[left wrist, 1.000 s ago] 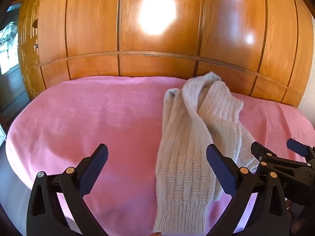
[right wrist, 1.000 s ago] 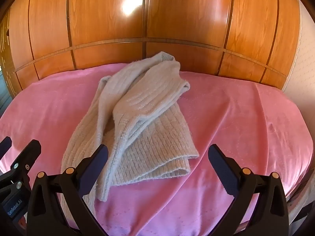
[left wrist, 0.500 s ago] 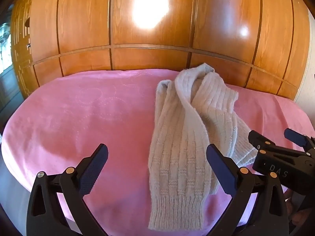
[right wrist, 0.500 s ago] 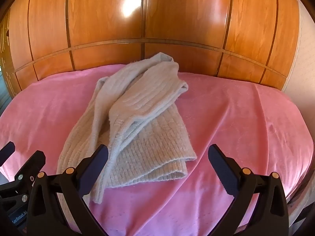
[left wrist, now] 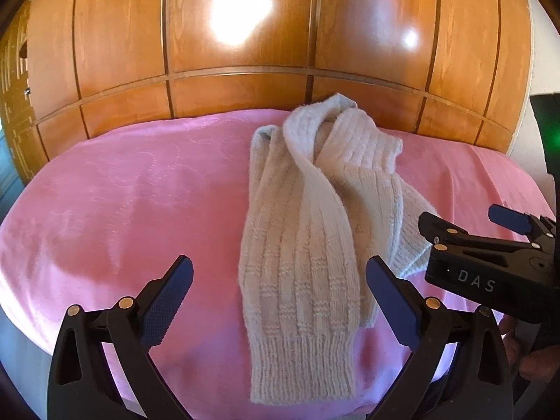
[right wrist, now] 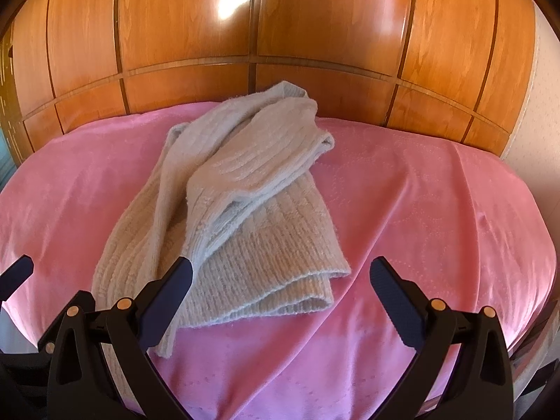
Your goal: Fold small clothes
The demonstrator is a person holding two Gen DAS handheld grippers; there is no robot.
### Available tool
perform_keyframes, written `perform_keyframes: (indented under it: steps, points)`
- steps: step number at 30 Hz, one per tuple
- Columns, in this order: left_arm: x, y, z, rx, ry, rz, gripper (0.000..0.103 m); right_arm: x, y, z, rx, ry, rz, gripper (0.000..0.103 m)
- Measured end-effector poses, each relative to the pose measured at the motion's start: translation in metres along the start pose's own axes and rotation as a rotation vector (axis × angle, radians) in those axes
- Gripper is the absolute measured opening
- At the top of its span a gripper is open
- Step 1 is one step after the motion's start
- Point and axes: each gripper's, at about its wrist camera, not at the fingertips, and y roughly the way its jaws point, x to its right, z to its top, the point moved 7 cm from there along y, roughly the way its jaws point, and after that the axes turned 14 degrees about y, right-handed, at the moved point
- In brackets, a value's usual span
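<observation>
A: What changed?
B: Both grippers, left (left wrist: 279, 297) and right (right wrist: 281, 297), have edged nearer the knit (left wrist: 308, 231), jaws spread, empty.
A: Where is it?
B: Rumpled on the pink bed (left wrist: 122, 203), 12 o'clock; probably a scarf. Folding not begun.

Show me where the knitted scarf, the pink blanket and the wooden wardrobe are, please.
knitted scarf (left wrist: 301, 262): left wrist view, on the long ribbed strip nearest the camera.
pink blanket (right wrist: 420, 210): right wrist view, on the bare stretch right of the scarf.
wooden wardrobe (right wrist: 332, 17): right wrist view, on an upper door panel.
</observation>
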Motion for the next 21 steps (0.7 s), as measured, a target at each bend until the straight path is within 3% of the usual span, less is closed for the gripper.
perform_keyframes:
  steps: [5, 21]
  points:
    - [0.003, 0.006, -0.006, -0.018, 0.012, -0.013, 0.093, -0.004, -0.001, 0.001, 0.011, -0.014, -0.005, 0.101]
    - [-0.005, 0.008, -0.008, -0.042, 0.013, 0.032, 0.093, 0.018, -0.010, 0.009, 0.031, 0.093, 0.062, 0.101]
